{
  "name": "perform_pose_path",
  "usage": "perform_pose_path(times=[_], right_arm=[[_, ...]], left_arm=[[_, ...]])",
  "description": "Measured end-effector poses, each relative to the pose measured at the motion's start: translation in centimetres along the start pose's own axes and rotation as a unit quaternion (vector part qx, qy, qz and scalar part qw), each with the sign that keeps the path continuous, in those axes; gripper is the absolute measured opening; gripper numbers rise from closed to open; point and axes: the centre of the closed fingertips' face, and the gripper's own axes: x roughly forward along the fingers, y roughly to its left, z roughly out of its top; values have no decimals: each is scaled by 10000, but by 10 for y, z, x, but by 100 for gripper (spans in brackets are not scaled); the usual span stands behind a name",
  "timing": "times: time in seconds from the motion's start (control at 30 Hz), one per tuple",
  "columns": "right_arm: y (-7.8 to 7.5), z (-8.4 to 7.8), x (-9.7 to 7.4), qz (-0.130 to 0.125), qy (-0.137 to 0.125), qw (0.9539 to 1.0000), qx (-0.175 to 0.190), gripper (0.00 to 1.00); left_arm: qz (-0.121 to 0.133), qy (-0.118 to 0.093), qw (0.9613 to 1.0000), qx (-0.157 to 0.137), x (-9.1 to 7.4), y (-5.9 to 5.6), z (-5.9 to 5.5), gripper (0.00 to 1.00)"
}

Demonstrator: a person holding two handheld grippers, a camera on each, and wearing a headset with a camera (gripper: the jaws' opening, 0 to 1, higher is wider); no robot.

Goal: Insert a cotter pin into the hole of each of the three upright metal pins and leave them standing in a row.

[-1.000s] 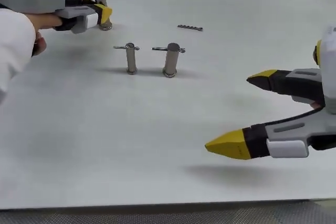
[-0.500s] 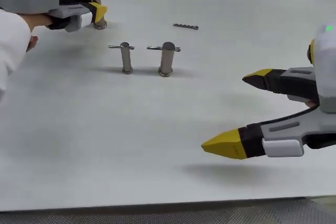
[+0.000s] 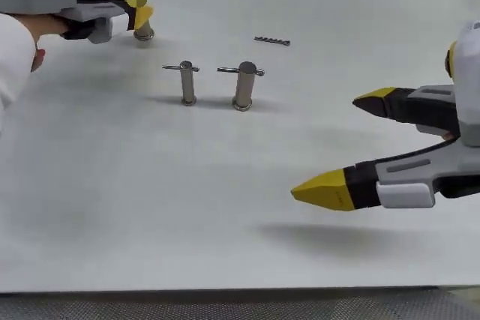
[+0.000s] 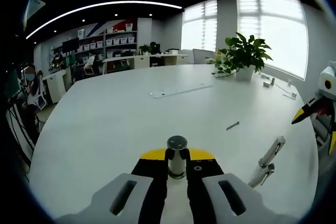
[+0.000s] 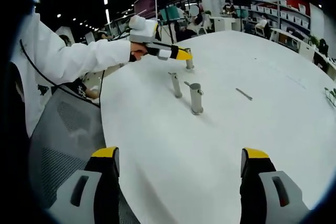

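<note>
Grey steel pin (image 4: pixel 177 153), toward white table's (image 3: pixel 150 207) far-left corner: clamped in left gripper (image 3: pixel 139 10); right gripper (image 3: pixel 325 148) wide, empty. Risk: topples if released tilted.

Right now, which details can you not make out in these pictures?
1. Cross hole of the third metal pin: the shut jaws of the left gripper cover it in the head view and the left gripper view.
2. Loose cotter pin: too small in every view to tell its looped end.
3. Right gripper: its rear is cut off by the head view's right edge.
</note>
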Motion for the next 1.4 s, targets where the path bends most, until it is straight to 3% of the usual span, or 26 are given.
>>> perform_pose_path(times=[0.2, 0.37, 0.77, 1.0, 1.17, 1.23, 1.4], right_arm=[[-9, 8, -4, -130, -151, 9998, 93, 95], [-17, 11, -8, -219, -249, 9994, 97, 95], [-17, 17, -13, -223, -417, 9989, 63, 94], [-13, 18, -14, -210, -483, 9986, 56, 93], [-11, 18, -18, -209, -520, 9984, 65, 93], [-14, 18, -19, -222, -534, 9983, 41, 93], [-15, 15, -20, -185, -562, 9982, 113, 91]], left_arm=[[-8, -25, 9999, 134, -21, -8, 9, 9], [-78, -86, 9997, 210, -39, -22, 17, 9], [-121, -209, 9996, 147, -72, -53, 30, 9], [-128, -208, 9996, 136, -81, -72, 28, 9], [-205, -110, 9992, 323, -81, -88, 23, 9], [-309, -78, 9985, 450, -84, -102, 22, 9], [-514, -59, 9973, 512, -81, -118, 19, 9]])
